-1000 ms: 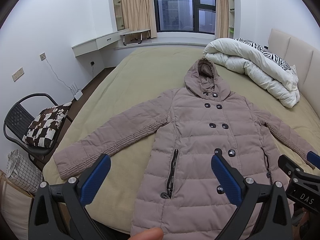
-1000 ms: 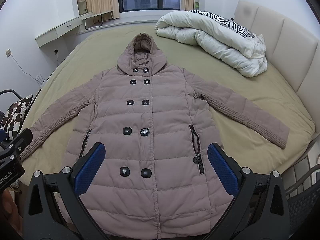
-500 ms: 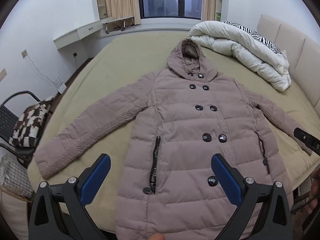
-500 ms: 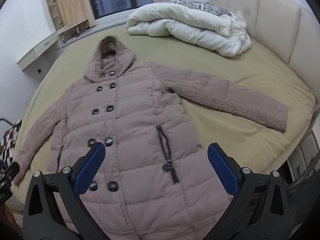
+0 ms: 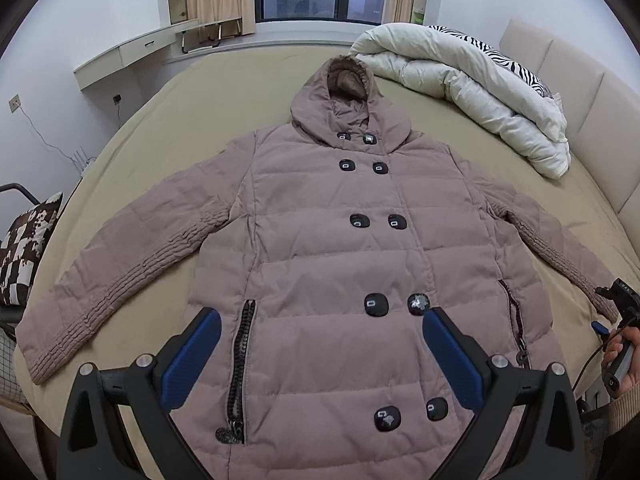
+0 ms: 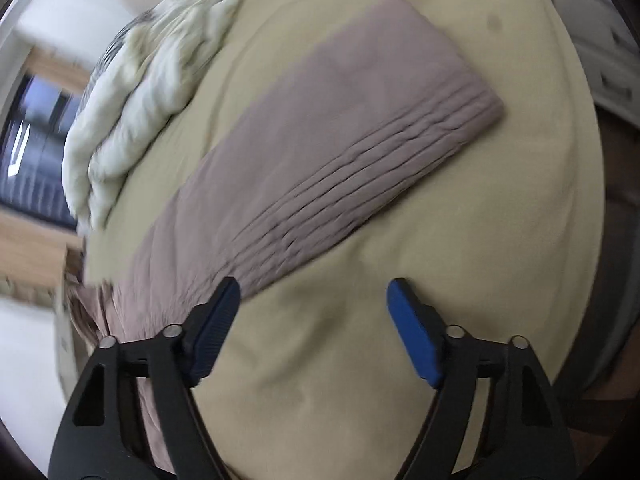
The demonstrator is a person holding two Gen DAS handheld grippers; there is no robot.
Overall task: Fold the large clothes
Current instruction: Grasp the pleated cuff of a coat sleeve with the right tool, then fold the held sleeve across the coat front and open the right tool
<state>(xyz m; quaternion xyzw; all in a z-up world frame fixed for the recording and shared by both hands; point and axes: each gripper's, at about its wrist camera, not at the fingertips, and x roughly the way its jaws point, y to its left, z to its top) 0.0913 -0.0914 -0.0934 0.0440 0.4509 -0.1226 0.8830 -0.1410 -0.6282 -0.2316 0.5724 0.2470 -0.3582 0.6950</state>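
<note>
Right gripper (image 6: 314, 312) closing, empty, near right sleeve (image 6: 360, 128); left gripper (image 5: 320, 344) released over coat (image 5: 340, 260). Risks pinching bed (image 6: 320, 380) sheet.

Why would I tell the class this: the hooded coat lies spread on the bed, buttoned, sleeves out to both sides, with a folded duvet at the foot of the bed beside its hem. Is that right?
One detail is wrong. The folded duvet lies up beside the coat's hood, near the headboard, not by the hem. The left wrist view shows it. The coat does lie spread on the bed, buttoned, sleeves out.
</note>
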